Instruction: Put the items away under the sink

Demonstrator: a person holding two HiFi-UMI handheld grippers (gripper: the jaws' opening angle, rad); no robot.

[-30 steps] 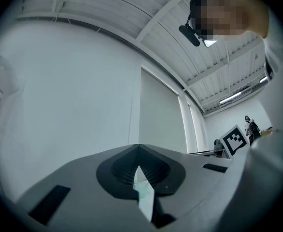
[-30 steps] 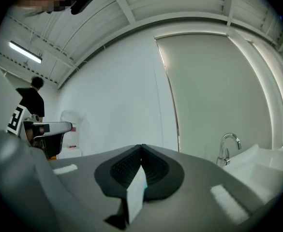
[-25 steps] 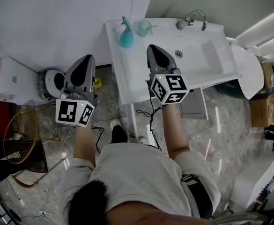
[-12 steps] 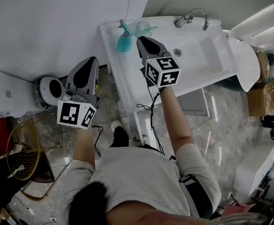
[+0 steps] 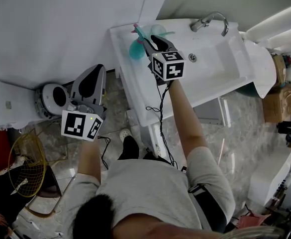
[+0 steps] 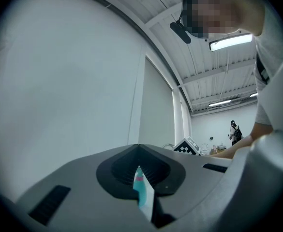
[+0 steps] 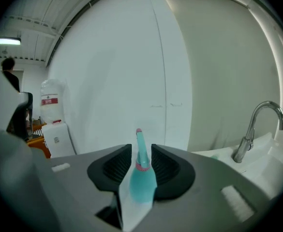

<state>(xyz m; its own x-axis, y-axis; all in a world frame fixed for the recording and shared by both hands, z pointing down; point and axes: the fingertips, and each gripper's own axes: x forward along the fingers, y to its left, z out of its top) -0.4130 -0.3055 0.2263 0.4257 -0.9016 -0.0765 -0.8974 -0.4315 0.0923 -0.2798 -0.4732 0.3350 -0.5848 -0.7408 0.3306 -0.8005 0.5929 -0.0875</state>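
Observation:
A teal bottle with a pink collar and a long spout stands at the back left corner of the white sink. My right gripper is over that corner, right beside the bottle. In the right gripper view the bottle stands upright in the narrow gap of the right gripper, its neck between the dark pads. The jaws are slightly apart and I cannot tell if they touch it. My left gripper hangs over the floor left of the sink, shut and holding nothing. Through the left gripper's slit a sliver of the bottle shows.
A pale cup stands just behind the bottle. The faucet is at the sink's back edge. A round white appliance and a yellow wire basket sit on the floor at left. A low grey shelf shows under the sink.
My right gripper has travelled left and back across the sink, from over the basin to the teal bottle. The left gripper has stayed about where it was.

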